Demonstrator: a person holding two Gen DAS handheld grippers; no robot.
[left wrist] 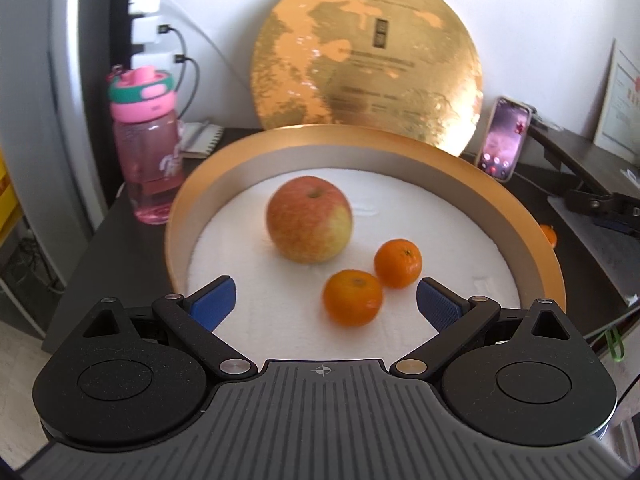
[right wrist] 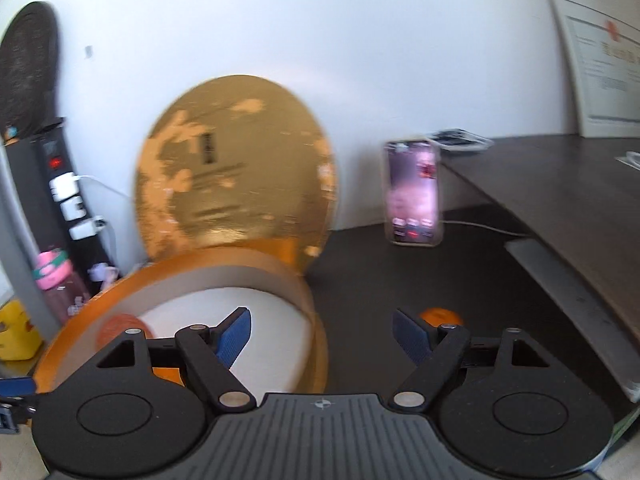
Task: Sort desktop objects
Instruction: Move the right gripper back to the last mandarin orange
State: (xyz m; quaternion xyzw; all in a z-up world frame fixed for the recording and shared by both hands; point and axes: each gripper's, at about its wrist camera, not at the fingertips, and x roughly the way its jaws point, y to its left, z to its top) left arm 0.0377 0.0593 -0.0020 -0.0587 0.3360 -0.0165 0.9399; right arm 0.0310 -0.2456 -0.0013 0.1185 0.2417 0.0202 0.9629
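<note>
A round gold box (left wrist: 532, 216) with a white lining holds an apple (left wrist: 309, 219) and two tangerines, one at the front (left wrist: 353, 298) and one behind it to the right (left wrist: 398, 263). My left gripper (left wrist: 325, 304) hangs open over the box's near side, the front tangerine just beyond its blue pads and untouched. In the right wrist view my right gripper (right wrist: 322, 338) is open and empty, over the dark desk beside the box (right wrist: 240, 260). A third tangerine (right wrist: 440, 316) lies on the desk behind its right finger; the same fruit (left wrist: 549, 234) peeks past the box rim.
The gold lid (left wrist: 366, 60) leans on the wall behind the box. A pink water bottle (left wrist: 146, 148) stands at the left, a lit phone (left wrist: 504, 138) at the right. A raised dark shelf (right wrist: 560, 200) runs along the right. A power strip with chargers (right wrist: 68, 188) hangs on the left.
</note>
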